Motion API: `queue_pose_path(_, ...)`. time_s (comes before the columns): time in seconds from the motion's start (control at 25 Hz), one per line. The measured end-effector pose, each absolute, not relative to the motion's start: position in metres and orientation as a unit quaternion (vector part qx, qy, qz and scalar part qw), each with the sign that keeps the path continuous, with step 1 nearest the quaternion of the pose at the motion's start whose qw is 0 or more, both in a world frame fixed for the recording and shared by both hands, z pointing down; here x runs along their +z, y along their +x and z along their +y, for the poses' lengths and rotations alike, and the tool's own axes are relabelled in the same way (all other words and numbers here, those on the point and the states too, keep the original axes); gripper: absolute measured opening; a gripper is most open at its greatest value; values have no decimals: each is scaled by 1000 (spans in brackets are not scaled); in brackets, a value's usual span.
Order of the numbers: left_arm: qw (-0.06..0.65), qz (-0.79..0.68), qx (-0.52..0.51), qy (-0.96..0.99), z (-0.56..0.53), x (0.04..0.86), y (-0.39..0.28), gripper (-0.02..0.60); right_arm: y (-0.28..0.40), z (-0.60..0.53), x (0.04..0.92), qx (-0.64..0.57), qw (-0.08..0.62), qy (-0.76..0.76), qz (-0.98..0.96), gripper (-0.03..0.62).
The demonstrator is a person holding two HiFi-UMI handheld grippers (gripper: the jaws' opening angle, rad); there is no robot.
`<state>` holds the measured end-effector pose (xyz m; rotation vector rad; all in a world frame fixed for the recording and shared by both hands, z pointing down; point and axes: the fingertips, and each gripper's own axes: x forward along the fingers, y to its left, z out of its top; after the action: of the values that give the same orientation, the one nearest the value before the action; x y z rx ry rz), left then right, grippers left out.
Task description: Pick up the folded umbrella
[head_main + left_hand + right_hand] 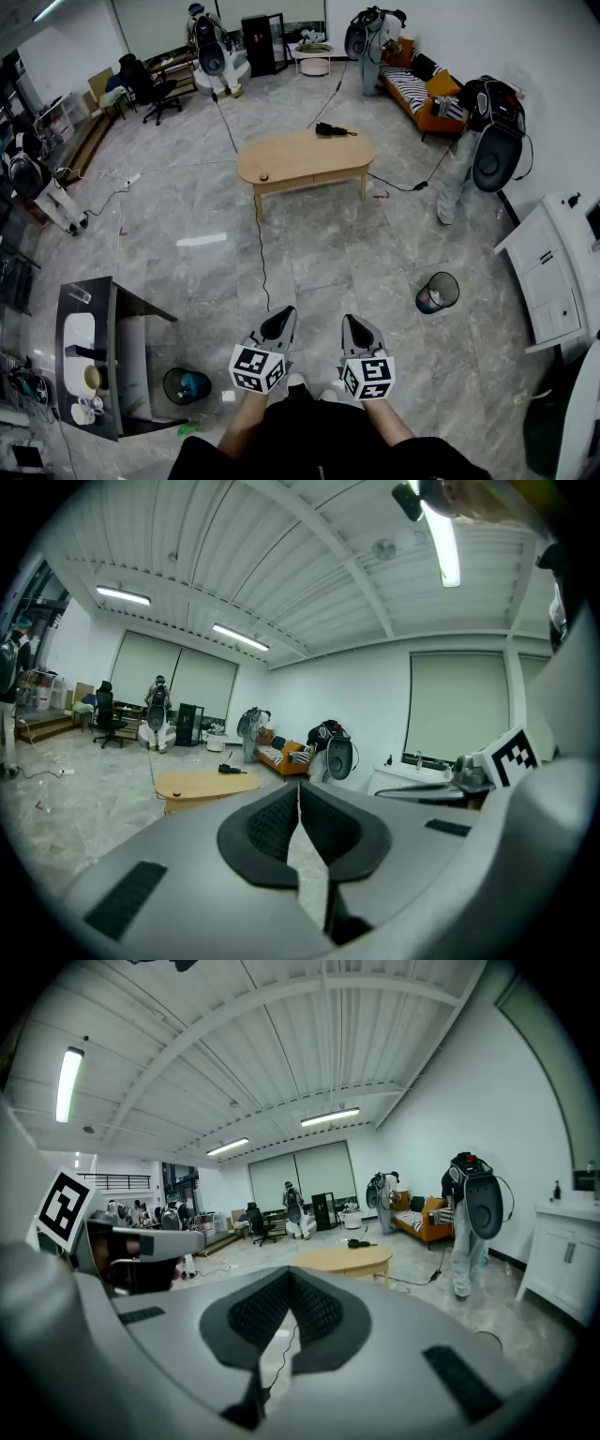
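The folded umbrella (333,130), black and compact, lies on the far right part of an oval wooden table (305,157) in the middle of the room. It shows small and distant in the left gripper view (228,770) and in the right gripper view (361,1243). My left gripper (281,315) and right gripper (354,324) are side by side close to my body, well short of the table, aimed toward it. Both have their jaws together with nothing between them, as the left gripper (298,786) and right gripper (290,1272) views show.
A black cable (262,253) runs across the floor from the table toward me. A wire bin (438,292) stands at the right, a dark bin (187,385) and a dark side table (89,356) at the left. A person (478,141) stands right of the table near an orange sofa (422,89).
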<state>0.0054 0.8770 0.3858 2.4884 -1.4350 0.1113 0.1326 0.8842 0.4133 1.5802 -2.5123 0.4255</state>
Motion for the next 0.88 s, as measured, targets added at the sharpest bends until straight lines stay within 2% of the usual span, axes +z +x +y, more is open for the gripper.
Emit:
queue_pose_path(0.36,102,-509,55,853,858,378,-7,18,122,867,401,129,42,528,-838,9)
queue_pose_path(0.88,95,-510,48,854,844,376,-31,18,93,856,401,137,45,514,-846,12)
